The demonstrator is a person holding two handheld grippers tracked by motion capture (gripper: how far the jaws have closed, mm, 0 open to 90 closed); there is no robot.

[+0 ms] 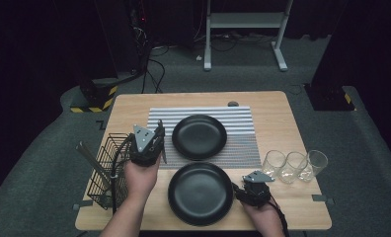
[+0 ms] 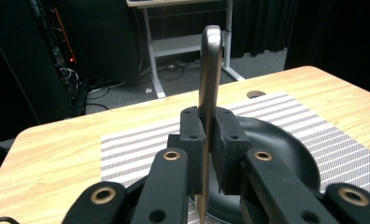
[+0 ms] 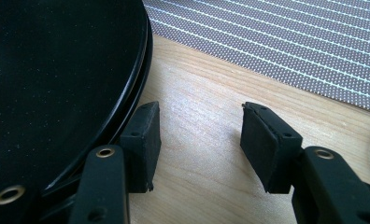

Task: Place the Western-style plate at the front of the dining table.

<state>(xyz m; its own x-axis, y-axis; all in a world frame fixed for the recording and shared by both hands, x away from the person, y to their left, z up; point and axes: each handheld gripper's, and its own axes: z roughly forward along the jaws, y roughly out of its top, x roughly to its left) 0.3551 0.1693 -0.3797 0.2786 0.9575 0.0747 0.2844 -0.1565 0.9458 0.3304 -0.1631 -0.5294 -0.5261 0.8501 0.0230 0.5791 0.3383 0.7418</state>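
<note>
Metal utensil handle (image 2: 209, 79) bears no readable marking.

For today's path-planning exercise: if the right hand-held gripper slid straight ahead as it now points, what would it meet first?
Probably bare wooden tabletop, then the grey striped placemat; the right hand-held gripper passes just beside the near black round plate.

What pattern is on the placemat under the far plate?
Thin grey and white stripes on the placemat, clearest in the left gripper view.

Bright, even overhead light on the table (image 1: 277, 133), dark surroundings, soft-focus frames, faint shadows.
</note>
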